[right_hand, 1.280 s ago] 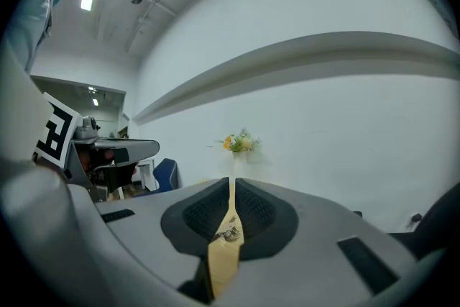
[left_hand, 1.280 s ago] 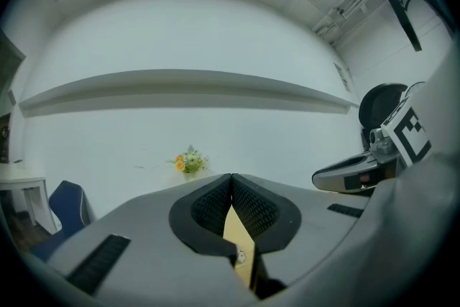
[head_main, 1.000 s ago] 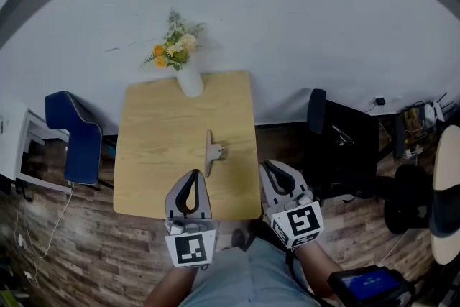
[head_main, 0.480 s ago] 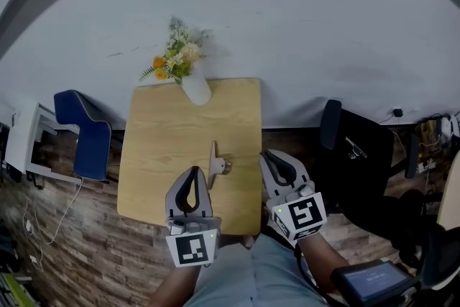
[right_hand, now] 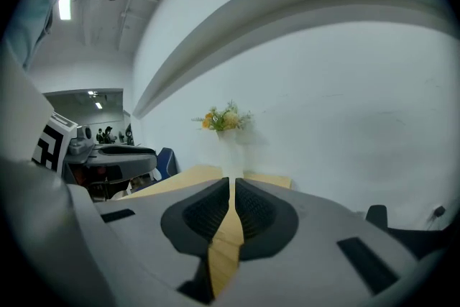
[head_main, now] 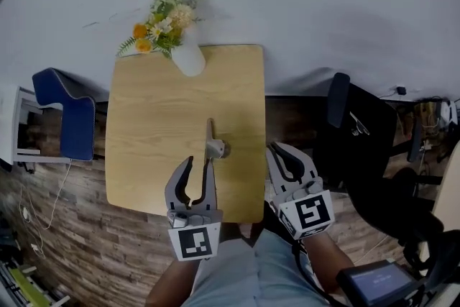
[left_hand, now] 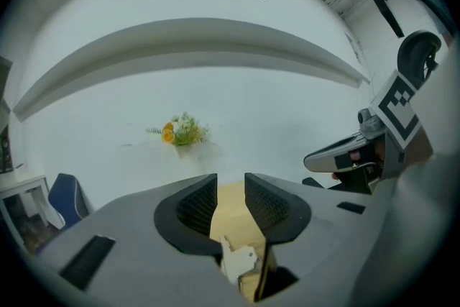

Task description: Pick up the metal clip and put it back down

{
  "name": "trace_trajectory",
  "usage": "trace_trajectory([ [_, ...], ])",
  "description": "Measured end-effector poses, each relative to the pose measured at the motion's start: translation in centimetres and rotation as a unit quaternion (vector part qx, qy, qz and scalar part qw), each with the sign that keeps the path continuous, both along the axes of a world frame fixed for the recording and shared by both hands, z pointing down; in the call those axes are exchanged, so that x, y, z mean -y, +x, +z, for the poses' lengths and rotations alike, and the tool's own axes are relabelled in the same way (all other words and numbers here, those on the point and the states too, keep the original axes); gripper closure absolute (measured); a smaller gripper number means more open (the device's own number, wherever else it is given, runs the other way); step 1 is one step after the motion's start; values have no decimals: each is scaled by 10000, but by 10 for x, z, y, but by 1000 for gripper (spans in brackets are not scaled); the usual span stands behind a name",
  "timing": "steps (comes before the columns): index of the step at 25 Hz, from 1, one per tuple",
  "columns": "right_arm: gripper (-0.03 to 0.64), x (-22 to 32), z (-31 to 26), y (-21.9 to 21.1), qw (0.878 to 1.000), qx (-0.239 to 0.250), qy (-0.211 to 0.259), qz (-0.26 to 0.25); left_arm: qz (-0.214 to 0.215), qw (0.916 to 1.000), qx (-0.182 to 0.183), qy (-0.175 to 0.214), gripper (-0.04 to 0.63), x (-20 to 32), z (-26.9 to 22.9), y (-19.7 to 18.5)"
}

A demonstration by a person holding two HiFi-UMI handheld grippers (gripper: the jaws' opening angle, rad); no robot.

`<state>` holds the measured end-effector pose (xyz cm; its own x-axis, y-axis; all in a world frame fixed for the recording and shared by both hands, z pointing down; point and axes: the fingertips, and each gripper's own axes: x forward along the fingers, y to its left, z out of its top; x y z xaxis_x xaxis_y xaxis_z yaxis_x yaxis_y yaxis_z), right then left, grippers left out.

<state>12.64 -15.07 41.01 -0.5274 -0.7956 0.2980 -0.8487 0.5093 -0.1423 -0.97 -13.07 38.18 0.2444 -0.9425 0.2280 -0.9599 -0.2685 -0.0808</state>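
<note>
The metal clip [head_main: 213,149] lies mid-frame on the wooden table [head_main: 158,118]. The left gripper [head_main: 200,163] sits at its near end. Its jaws are spread and have just been opening, with the clip low in the gap, unpinched. Lower right, the right gripper [head_main: 274,149] is pressed together, empty.

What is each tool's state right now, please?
Left tool: open, jaws just opening, clip below the gap, not gripped.
Right tool: closed, empty.

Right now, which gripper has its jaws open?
The left gripper: its jaws have just been opening and stand apart, the metal clip showing in the gap, ungripped. The right gripper's jaws are together.
</note>
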Motion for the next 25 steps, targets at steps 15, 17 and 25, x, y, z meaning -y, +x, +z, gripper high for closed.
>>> trace_trajectory([
  [15,563,-40,141,28,9910,-461,-1243,198,412,9912,644,-1082,350,-9,165,7],
  [17,563,-44,153,32,9900,-472,-1308,239,617,9875,1035,-1018,347,-6,175,7],
  [25,563,-50,175,47,9864,-583,-1496,339,206,9897,949,-1055,347,11,200,1],
])
